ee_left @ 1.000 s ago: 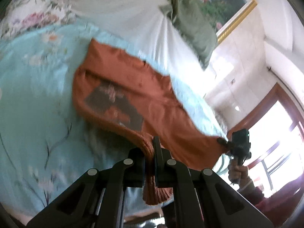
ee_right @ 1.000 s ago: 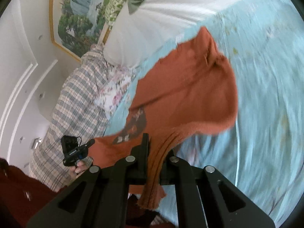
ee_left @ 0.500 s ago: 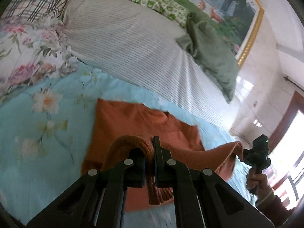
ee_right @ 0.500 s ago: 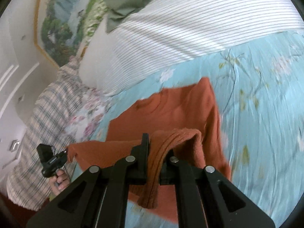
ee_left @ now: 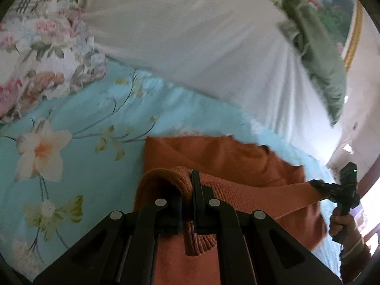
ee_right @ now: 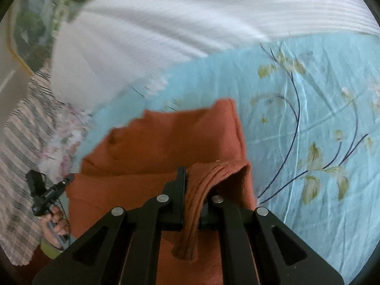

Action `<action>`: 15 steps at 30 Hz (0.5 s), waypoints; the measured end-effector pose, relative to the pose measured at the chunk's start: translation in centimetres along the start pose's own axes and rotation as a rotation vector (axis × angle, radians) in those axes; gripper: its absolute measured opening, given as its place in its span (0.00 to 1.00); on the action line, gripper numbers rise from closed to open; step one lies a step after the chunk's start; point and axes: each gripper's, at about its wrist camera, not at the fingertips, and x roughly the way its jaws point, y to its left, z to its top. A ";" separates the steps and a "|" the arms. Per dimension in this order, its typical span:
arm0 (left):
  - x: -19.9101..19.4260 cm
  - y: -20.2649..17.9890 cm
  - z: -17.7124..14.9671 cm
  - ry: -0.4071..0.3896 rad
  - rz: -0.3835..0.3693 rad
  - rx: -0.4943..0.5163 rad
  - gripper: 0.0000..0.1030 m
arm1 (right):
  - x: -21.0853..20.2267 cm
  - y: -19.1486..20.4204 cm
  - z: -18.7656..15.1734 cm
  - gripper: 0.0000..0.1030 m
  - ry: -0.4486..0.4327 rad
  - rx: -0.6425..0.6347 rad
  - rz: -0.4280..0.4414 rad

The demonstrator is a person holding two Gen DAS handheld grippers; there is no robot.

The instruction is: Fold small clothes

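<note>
A: What's the setting?

B: A bed [ee_left: 83,166] covered with a pale blue sheet printed with white flowers and thin dark stems. At the far side lies a big white striped pillow [ee_left: 190,35], with a green cloth [ee_left: 318,54] draped over its right end and a floral pillow [ee_left: 42,54] at the far left. A gold-framed landscape painting [ee_left: 353,23] hangs on the wall behind.

A: And the garment?

B: A rust-orange knitted sweater [ee_left: 225,159] lies on the blue sheet, near the cameras and just short of the white pillow. Its near part is lifted off the sheet and carried above the part that lies flat.

A: Who holds it?

B: Both. The left hand-held gripper [ee_left: 187,204] is clamped tight on a ribbed edge of the sweater, the knit bunched between its closed fingers and hanging toward the camera. The right hand-held gripper [ee_right: 193,204] pinches another ribbed edge the same way.

A: Can each see the other?

B: Yes. In the left view the right one sits at the far right edge, gripping the sweater's corner, a hand [ee_left: 342,225] around its handle. In the right view the left one sits at the left, a hand [ee_right: 55,223] beneath it, the cloth stretched between them.
</note>
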 end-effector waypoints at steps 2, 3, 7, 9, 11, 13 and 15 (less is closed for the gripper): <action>2.0 0.7 -0.5 0.046 0.032 -0.008 0.05 | 0.7 -0.3 -0.2 0.08 0.015 0.006 -0.017; 2.7 0.9 -0.7 0.065 0.042 -0.014 0.05 | 0.6 -0.5 -0.3 0.08 0.013 0.020 -0.011; 2.9 1.7 -1.3 0.084 0.036 -0.056 0.09 | -2.0 0.1 -0.5 0.39 -0.055 0.023 -0.029; 1.8 1.1 -1.6 0.075 0.038 -0.044 0.24 | -4.3 0.9 -1.0 0.46 -0.116 -0.007 -0.065; 0.1 -0.1 -2.4 0.068 0.020 -0.018 0.29 | -5.9 2.0 -1.9 0.46 -0.139 -0.041 -0.054; -0.9 -1.7 -3.7 0.090 -0.021 0.007 0.30 | -5.9 3.9 -3.5 0.46 -0.100 -0.112 -0.001; -1.3 -3.7 -5.2 0.124 -0.072 0.034 0.31 | -4.0 5.9 -5.4 0.44 0.006 -0.214 0.024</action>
